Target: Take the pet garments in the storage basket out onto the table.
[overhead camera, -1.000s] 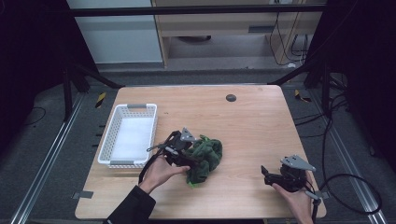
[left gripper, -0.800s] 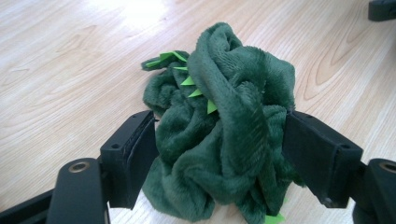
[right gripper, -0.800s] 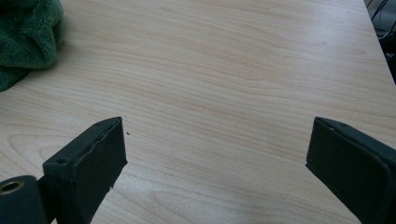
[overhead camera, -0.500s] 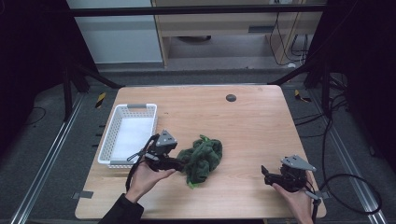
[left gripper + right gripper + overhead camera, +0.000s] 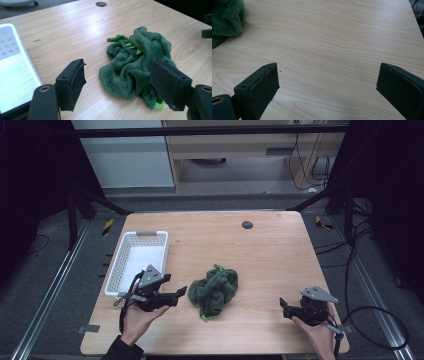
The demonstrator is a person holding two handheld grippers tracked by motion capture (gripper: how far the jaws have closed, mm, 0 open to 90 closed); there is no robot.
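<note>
Black foam-faced fingers of the left gripper [image 5: 181,292] stand apart with nothing between them, aimed level across the wooden counter [image 5: 270,250] at the crumpled dark green plush cloth [image 5: 216,290], which lies just right of them, apart from the pads; this looks like a stance for a fresh bite at the near-left edge of the heap. Right gripper [image 5: 283,303] rests low near the counter's near right corner, its fingers spread wide and empty, seemingly waiting. That cloth sits near the counter's middle, toward the near edge, bunched into a lump with bright green spikes poking out; its longer axis runs roughly from near-left to far-right. Left of it stands the white perforated plastic basket [image 5: 116,270], a likely destination.
</note>
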